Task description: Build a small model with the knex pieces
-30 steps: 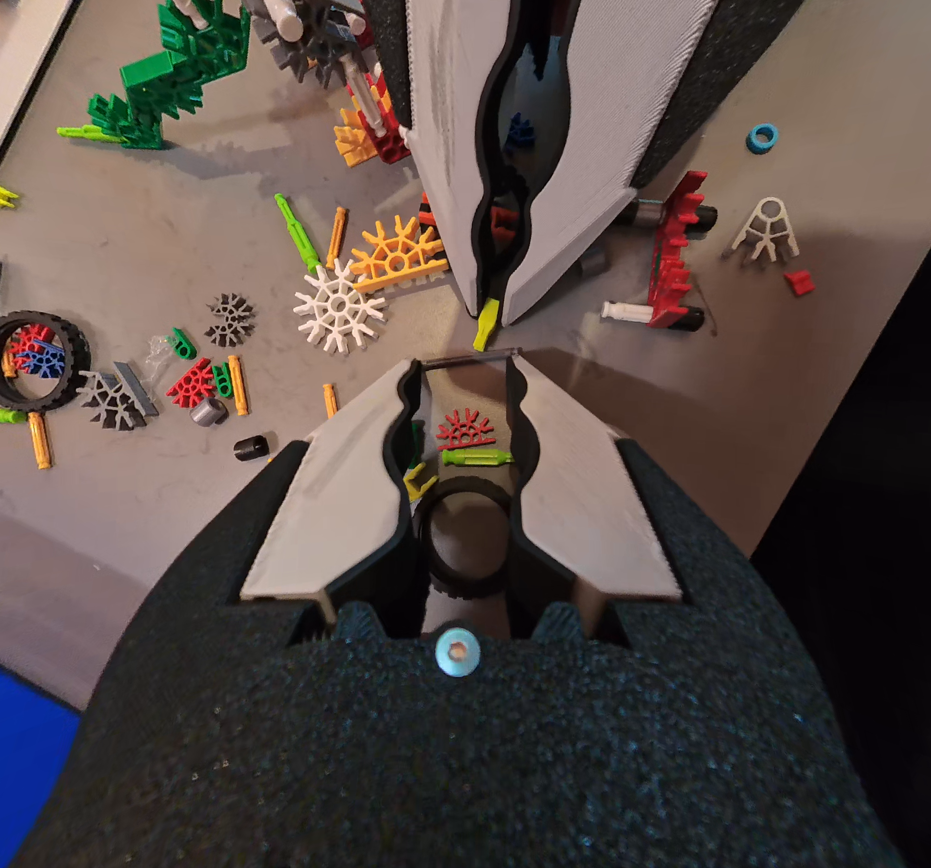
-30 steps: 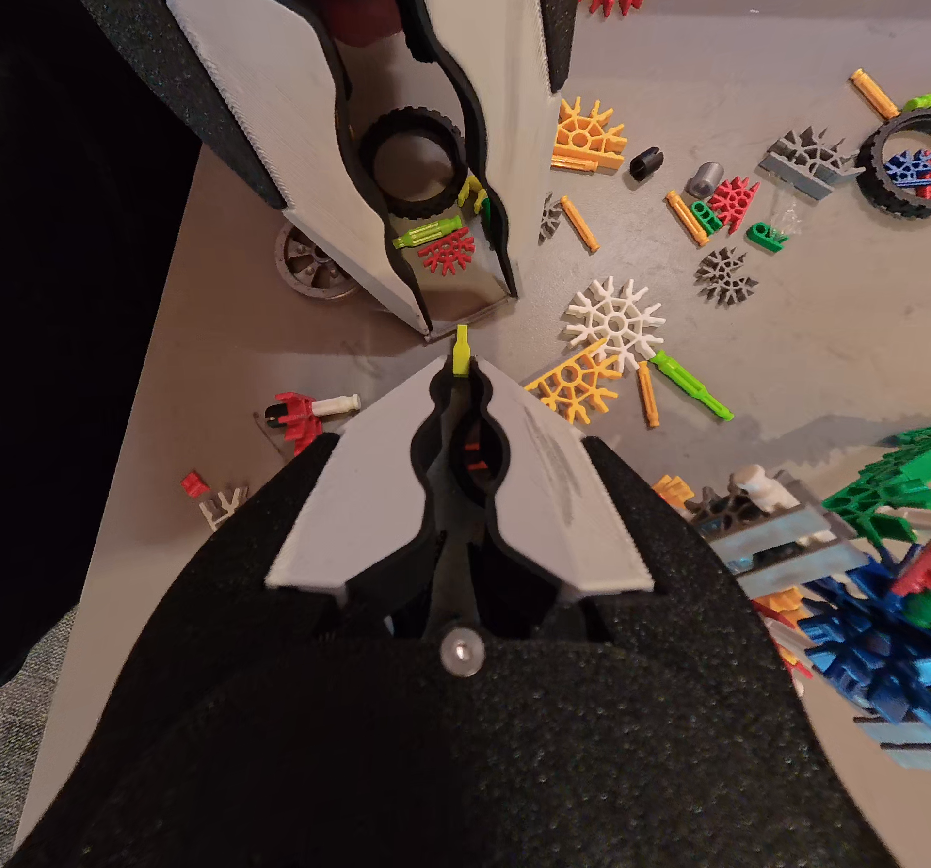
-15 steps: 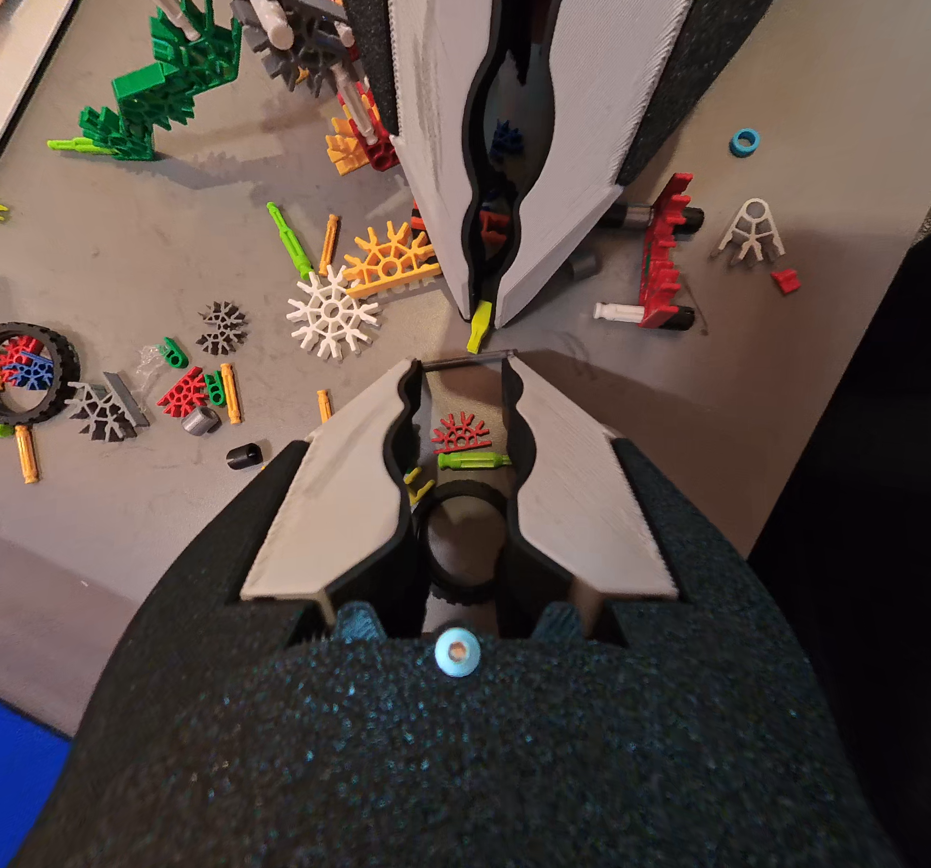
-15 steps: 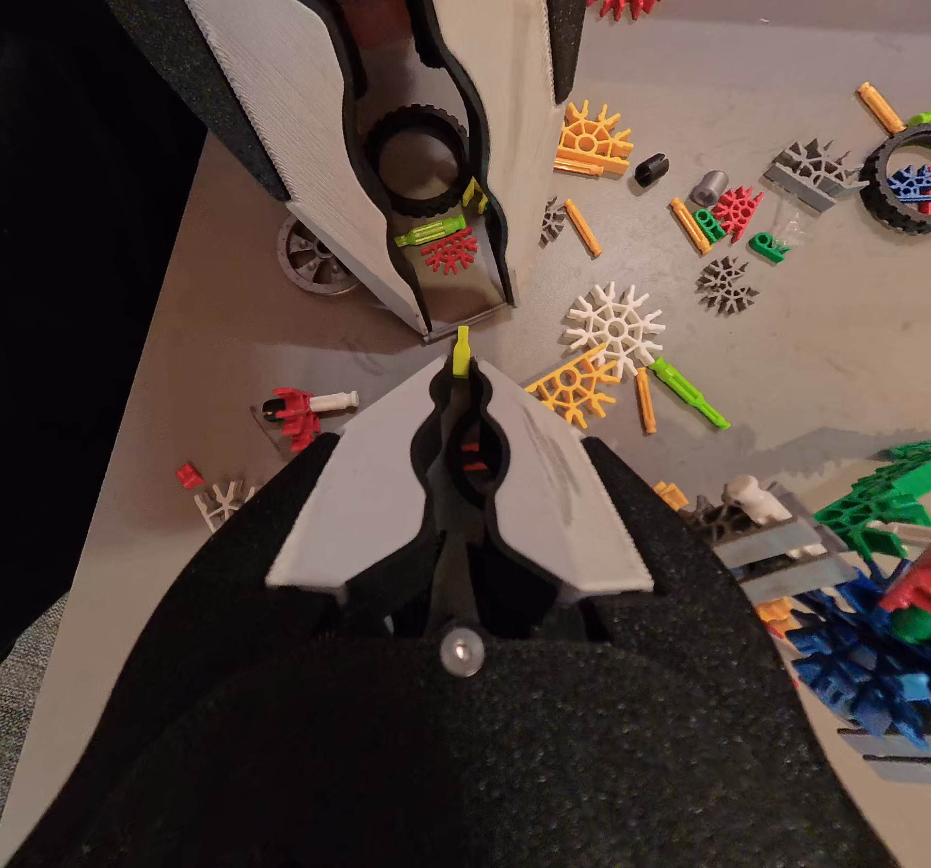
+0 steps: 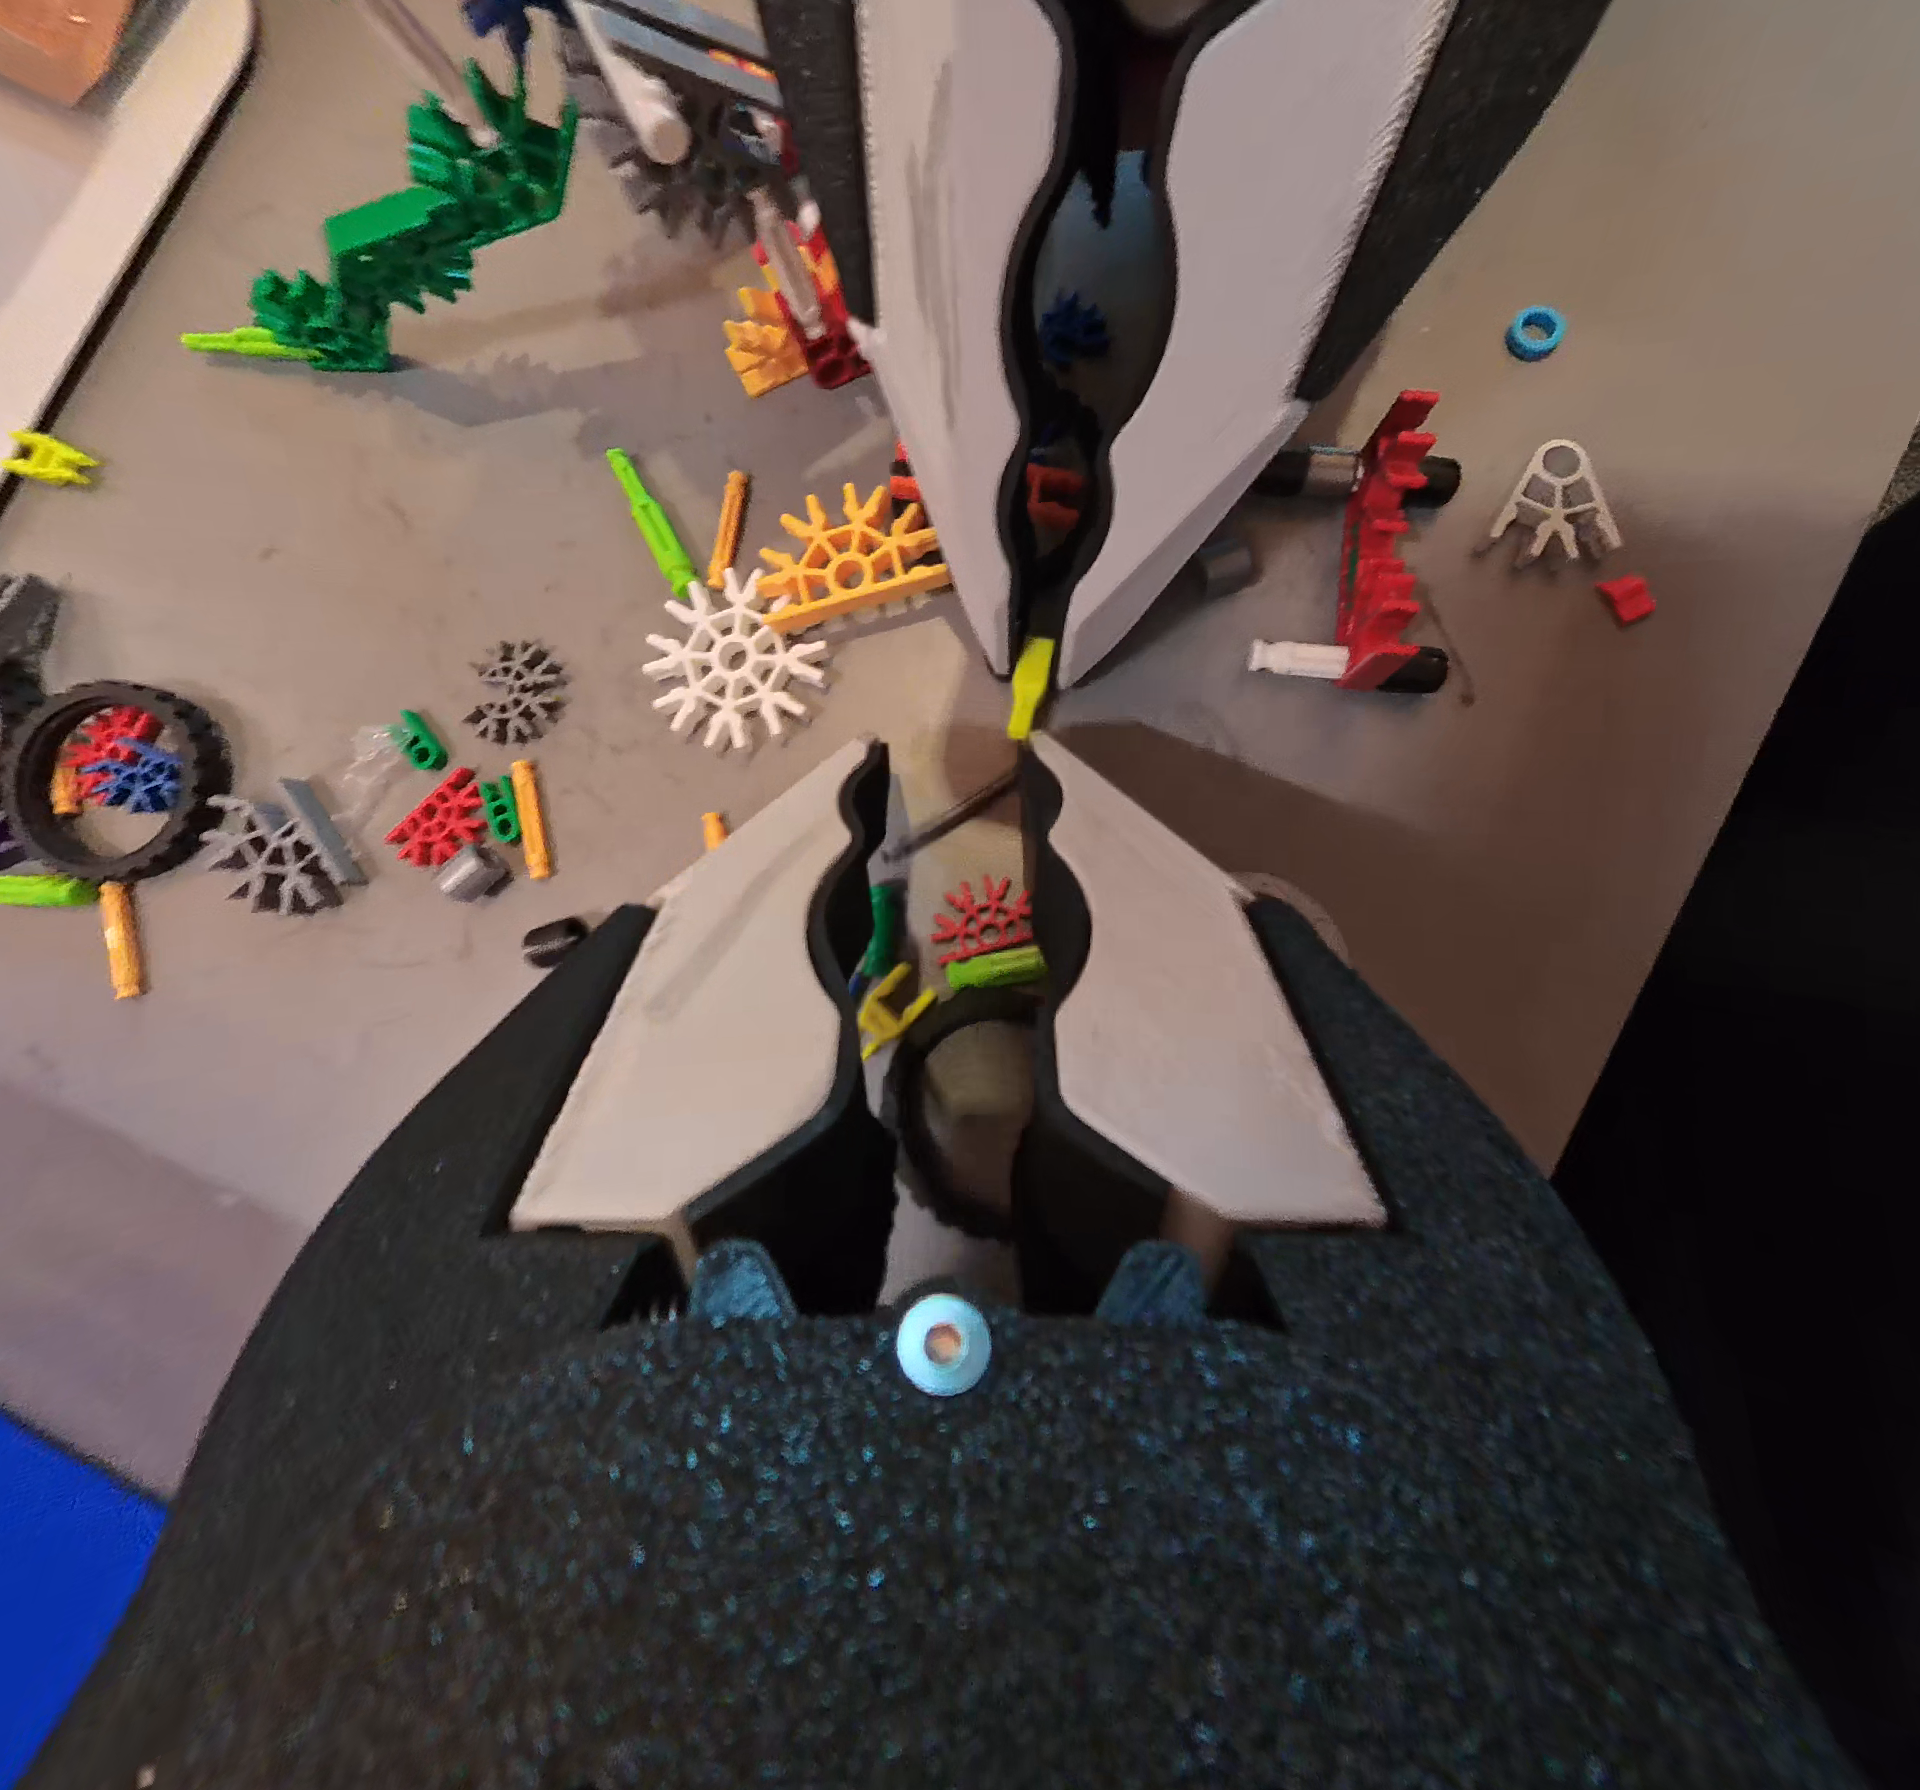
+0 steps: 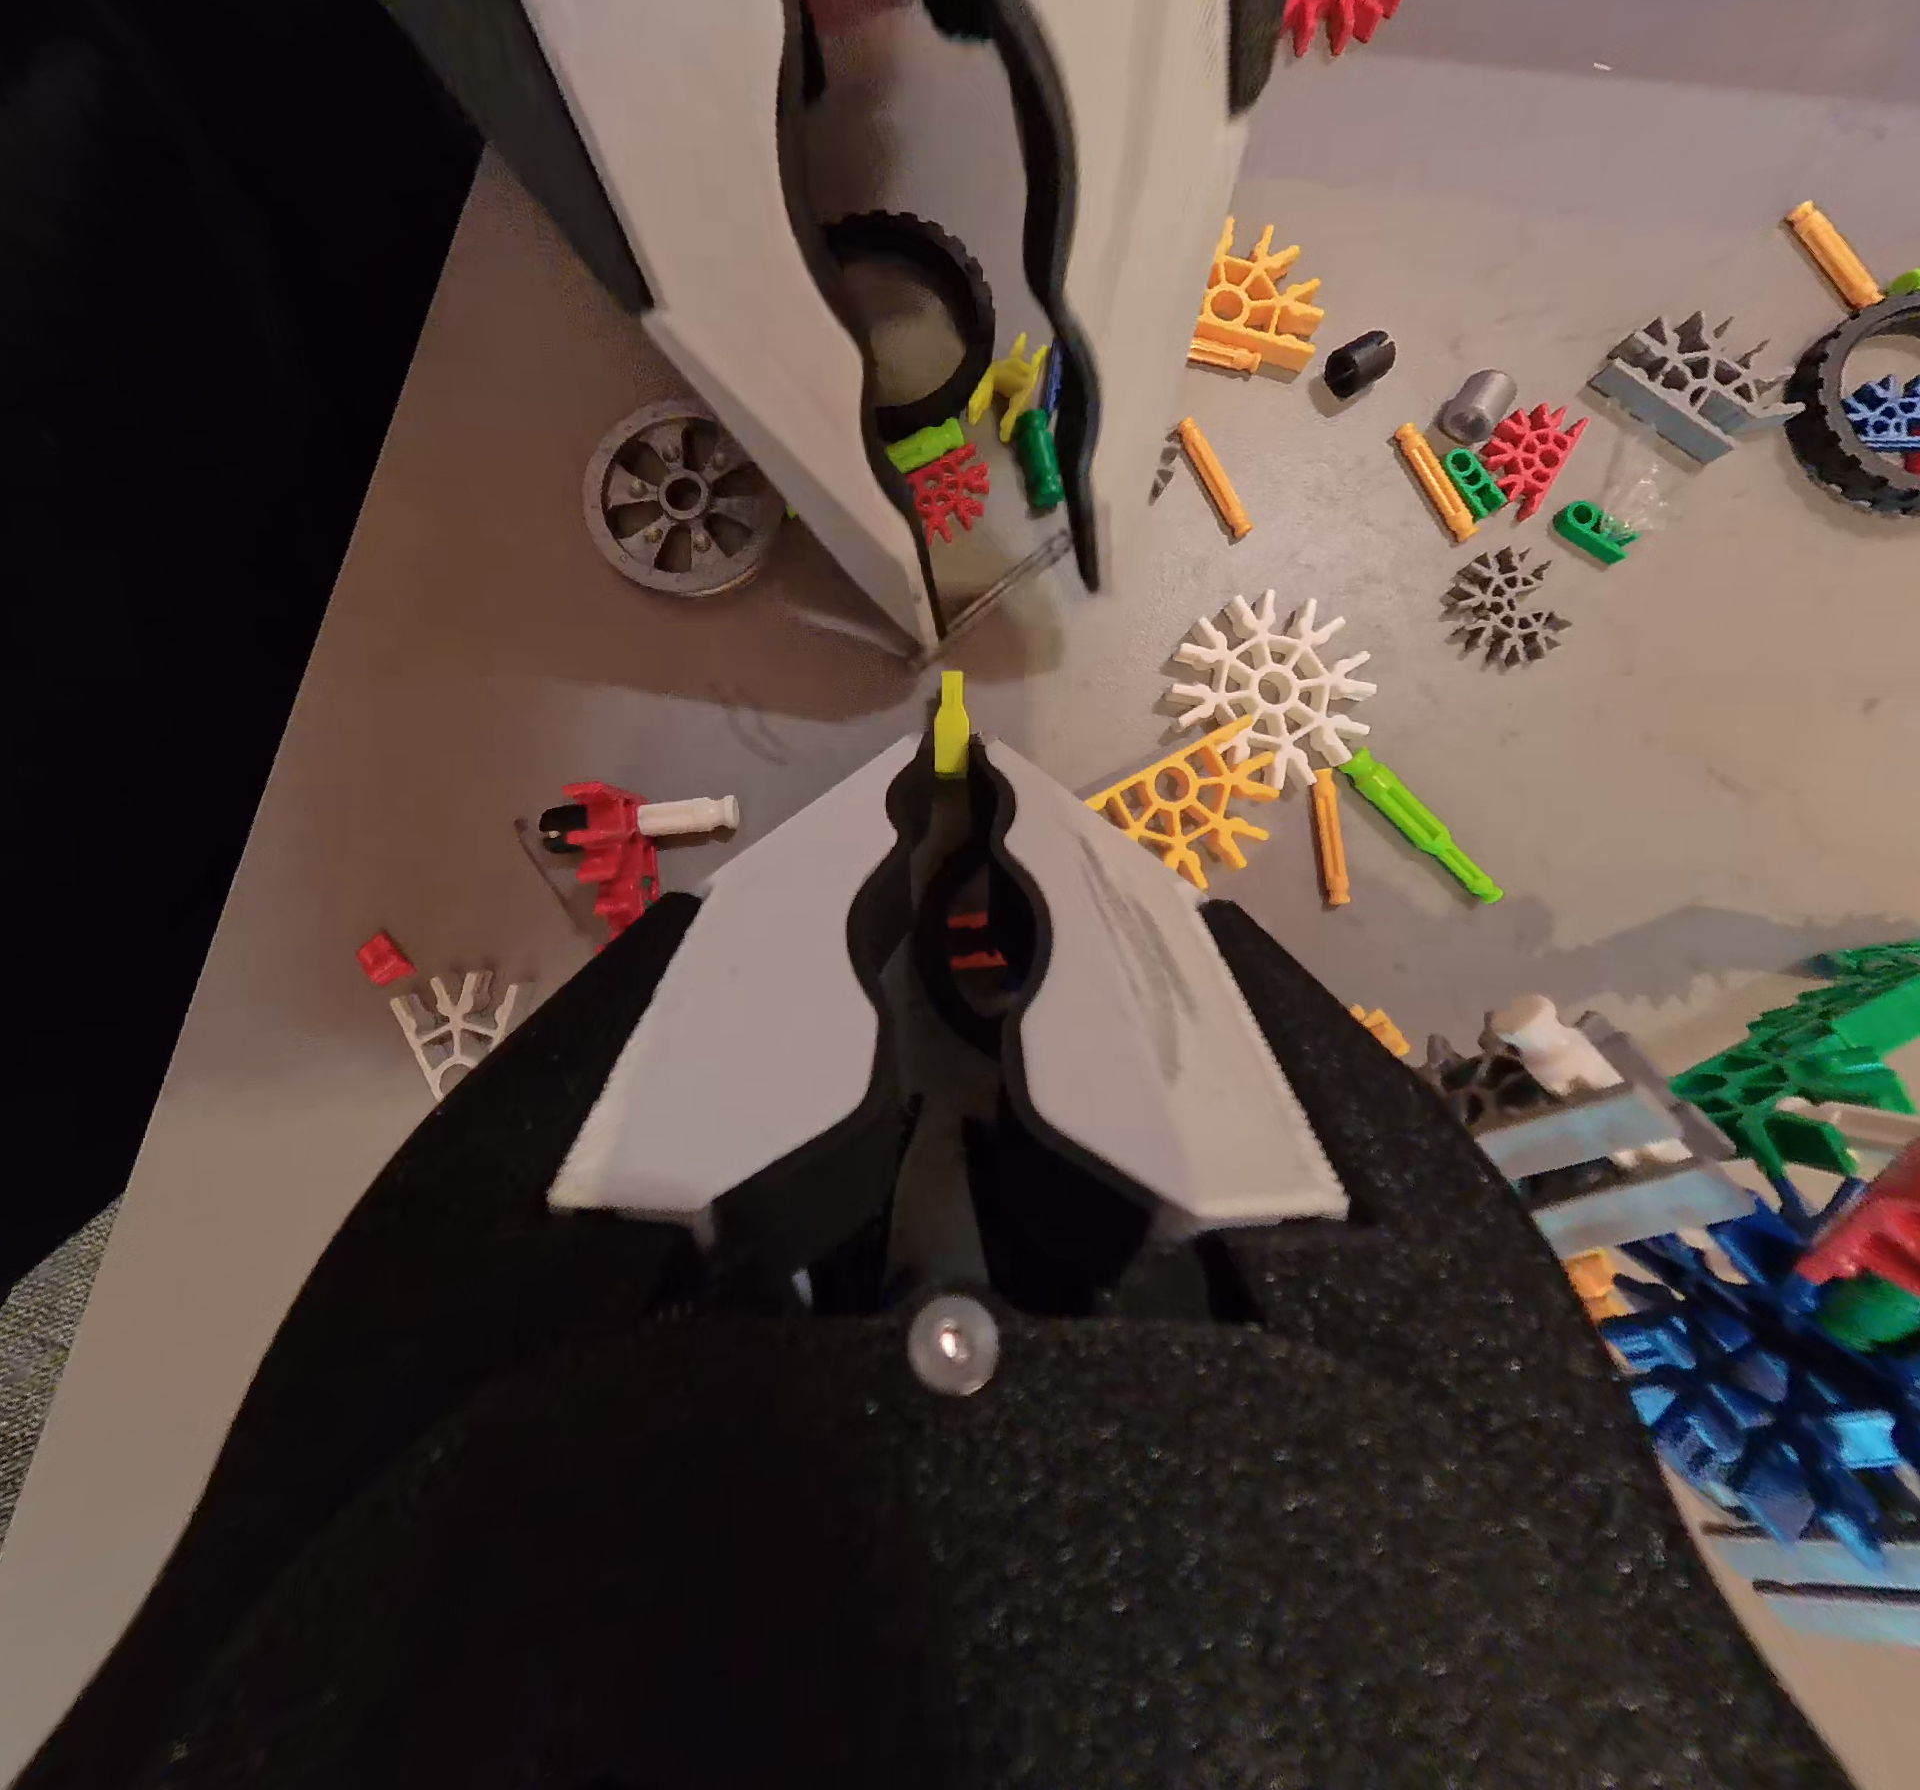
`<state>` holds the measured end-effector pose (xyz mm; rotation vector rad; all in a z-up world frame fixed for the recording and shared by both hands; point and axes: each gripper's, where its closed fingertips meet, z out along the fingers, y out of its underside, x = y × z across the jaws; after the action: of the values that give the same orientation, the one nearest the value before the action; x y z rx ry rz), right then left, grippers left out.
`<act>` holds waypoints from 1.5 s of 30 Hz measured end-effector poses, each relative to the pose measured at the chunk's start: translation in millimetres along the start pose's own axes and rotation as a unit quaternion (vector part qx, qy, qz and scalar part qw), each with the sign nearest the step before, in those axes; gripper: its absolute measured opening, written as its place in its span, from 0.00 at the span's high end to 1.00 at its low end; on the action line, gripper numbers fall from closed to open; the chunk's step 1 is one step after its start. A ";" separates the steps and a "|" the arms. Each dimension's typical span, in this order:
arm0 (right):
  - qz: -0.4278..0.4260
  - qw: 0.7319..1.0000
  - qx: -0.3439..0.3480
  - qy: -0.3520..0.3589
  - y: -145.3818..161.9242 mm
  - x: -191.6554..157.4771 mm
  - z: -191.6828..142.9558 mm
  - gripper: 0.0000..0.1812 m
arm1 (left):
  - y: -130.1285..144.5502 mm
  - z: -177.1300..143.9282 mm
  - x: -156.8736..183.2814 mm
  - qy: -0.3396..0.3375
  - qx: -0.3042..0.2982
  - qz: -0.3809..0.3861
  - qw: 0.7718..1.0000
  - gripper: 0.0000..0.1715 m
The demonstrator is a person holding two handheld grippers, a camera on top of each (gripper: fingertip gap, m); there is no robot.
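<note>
Right tool (image 6: 951, 753) clamped on a yellow-green rod (image 6: 951, 722), tip poking out above the worktop (image 6: 1455, 182). Left tool (image 6: 997, 597) just beyond, jaws apart, a thin dark wire (image 5: 956, 805) across its gap. Risk: rod tip meets one finger rather than the gap, twists loose, drops among scattered connectors.

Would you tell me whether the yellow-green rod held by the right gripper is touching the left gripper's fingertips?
Cannot tell: in the left wrist view the rod tip meets a left fingertip; the right wrist view hints at a sliver of table between.
</note>
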<state>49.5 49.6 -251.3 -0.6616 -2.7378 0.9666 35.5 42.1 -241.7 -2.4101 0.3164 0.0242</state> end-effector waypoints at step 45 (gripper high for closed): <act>0.002 1.000 0.000 0.009 0.6 1.6 -0.6 0.97 | 10.8 3.9 3.7 -0.035 -0.038 -0.102 0.993 0.83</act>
<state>48.5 51.0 -251.2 -0.6715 -2.7212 0.9577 36.8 35.9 -252.0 -2.4996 0.0360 0.0292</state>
